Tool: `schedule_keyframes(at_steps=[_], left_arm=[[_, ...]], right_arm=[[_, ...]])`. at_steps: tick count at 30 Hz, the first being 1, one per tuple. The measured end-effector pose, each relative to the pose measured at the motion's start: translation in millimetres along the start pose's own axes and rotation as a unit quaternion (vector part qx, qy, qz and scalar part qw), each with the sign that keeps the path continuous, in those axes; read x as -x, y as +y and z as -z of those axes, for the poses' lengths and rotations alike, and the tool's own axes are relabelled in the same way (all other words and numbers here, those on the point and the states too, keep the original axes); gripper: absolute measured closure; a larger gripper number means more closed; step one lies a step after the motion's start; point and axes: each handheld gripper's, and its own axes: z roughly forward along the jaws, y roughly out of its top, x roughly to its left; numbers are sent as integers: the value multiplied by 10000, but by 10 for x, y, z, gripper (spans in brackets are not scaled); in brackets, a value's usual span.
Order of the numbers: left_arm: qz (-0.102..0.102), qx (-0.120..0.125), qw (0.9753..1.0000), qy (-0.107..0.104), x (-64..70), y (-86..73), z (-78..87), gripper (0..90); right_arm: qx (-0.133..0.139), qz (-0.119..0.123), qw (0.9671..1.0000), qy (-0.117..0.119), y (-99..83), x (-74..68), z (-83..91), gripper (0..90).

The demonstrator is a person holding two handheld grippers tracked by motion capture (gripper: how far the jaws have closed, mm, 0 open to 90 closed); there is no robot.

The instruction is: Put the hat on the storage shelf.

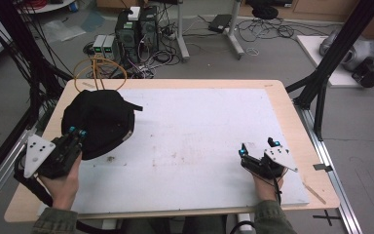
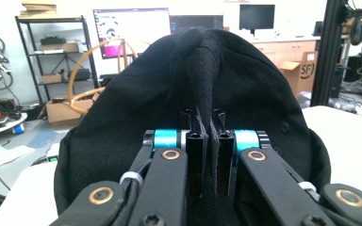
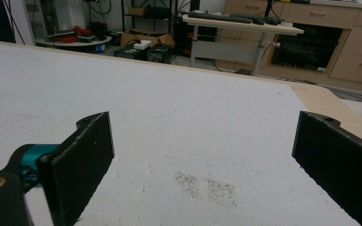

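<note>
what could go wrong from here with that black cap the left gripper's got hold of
The left gripper pinches just a thin fold of the black fabric cap, so the cloth could slip free if pulled or lifted. The cap lies near the far left corner of the white-topped wooden table, so a tug leftward might drag it over the edge. The right gripper rests open and apart, giving no support.

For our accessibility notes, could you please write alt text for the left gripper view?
The left gripper pinches a ridge of fabric on a black cap between its closed black jaws. Behind the cap are a shelving unit and a lit monitor.
</note>
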Motion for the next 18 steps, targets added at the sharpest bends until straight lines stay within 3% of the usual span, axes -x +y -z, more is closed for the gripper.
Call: schedule_keyframes(at_steps=[9, 18], left_arm=[[-46, 147, 9998, 111, -34, 213, -148, 873], [-170, 360, 9989, 226, -86, 493, -227, 873]], right_arm=[[26, 37, 10000, -14, 3, 2, 6, 51], [109, -104, 9999, -3, 33, 4, 40, 51]])
